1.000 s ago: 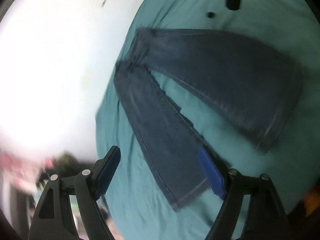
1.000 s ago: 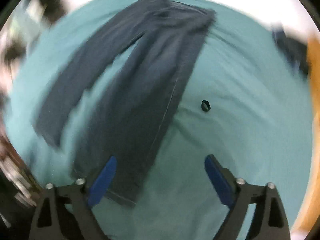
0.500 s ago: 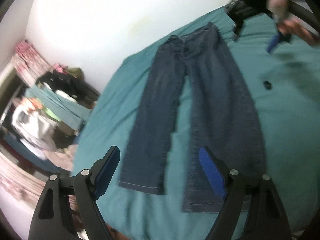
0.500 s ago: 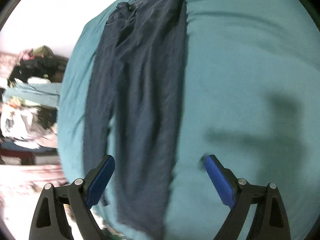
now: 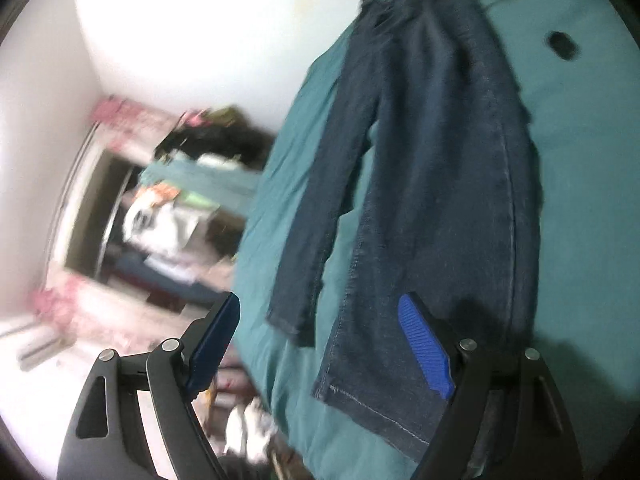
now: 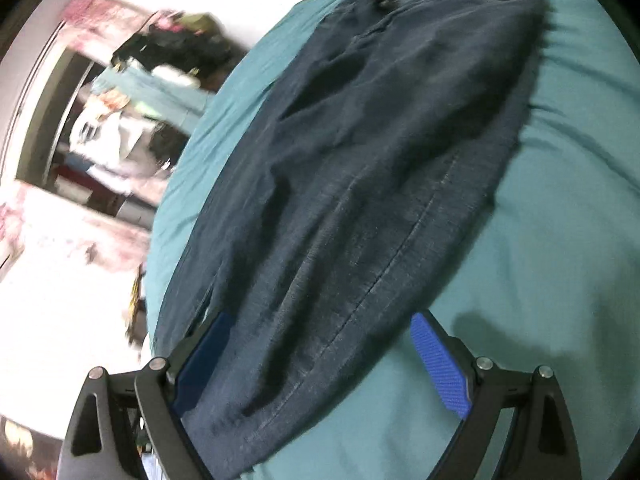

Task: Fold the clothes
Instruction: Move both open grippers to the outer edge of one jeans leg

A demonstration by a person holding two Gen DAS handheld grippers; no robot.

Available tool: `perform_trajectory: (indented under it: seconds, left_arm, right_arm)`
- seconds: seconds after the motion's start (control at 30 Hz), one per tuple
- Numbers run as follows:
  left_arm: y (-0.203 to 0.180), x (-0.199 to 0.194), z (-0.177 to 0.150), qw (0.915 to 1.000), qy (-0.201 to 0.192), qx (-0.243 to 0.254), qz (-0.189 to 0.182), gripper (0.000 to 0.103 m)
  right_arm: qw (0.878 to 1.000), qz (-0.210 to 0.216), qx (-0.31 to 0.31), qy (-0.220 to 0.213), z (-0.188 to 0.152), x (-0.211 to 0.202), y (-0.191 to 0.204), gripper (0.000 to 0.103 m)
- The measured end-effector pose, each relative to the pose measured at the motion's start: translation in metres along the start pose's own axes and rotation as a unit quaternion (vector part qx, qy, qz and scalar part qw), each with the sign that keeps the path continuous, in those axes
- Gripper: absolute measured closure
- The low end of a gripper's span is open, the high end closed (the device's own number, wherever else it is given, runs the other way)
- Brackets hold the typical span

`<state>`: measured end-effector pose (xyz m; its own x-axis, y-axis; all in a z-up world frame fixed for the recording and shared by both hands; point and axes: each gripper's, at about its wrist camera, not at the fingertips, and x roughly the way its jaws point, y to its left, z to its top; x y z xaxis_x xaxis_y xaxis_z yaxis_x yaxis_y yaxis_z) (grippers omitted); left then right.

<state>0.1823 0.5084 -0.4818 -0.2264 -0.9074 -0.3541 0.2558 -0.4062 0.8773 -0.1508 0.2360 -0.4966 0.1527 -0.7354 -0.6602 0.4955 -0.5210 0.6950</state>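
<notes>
Dark blue jeans point(image 5: 440, 168) lie flat on a teal bed sheet point(image 5: 592, 200), legs spread slightly, waistband at the far end. My left gripper point(image 5: 320, 344) is open and empty, low over the leg hems, its right pad above the nearer leg. In the right wrist view the jeans point(image 6: 360, 168) fill the middle, waistband at the top. My right gripper point(image 6: 320, 368) is open and empty, straddling one leg close above the cloth.
A small black object point(image 5: 562, 45) lies on the sheet right of the jeans. The bed's left edge point(image 5: 256, 208) drops to the floor. An open closet with piled clothes point(image 5: 168, 208) stands left, also in the right wrist view point(image 6: 120, 112).
Both grippers have swung and come down closer to the jeans. The left now sits by the leg hems, the right low over one leg. Both stay open.
</notes>
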Motion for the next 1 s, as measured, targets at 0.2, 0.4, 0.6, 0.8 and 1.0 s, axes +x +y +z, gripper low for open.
perform_trajectory:
  seconds: [0.2, 0.4, 0.6, 0.8, 1.0]
  left_arm:
    - [-0.032, -0.042, 0.000, 0.9987, -0.019, 0.037, -0.031, 0.020]
    - [-0.067, -0.017, 0.002, 0.9880, 0.010, 0.150, -0.035, 0.003]
    - [-0.064, 0.021, 0.033, 0.9886, 0.026, 0.143, -0.041, 0.000]
    - [-0.070, 0.040, 0.062, 0.9930, 0.039, 0.101, -0.047, 0.016]
    - [-0.090, 0.054, 0.087, 0.9919, 0.057, 0.105, -0.045, 0.017]
  right_arm:
    - [0.998, 0.051, 0.024, -0.012, 0.018, -0.023, -0.036, 0.011]
    - [0.999, -0.007, -0.018, -0.040, 0.049, -0.040, -0.073, 0.011]
    - [0.991, -0.034, 0.080, -0.106, 0.094, -0.060, -0.137, 0.011]
    - [0.970, 0.000, 0.167, -0.178, 0.129, -0.070, -0.181, 0.011]
    - [0.947, 0.032, 0.203, -0.246, 0.169, -0.073, -0.205, 0.031]
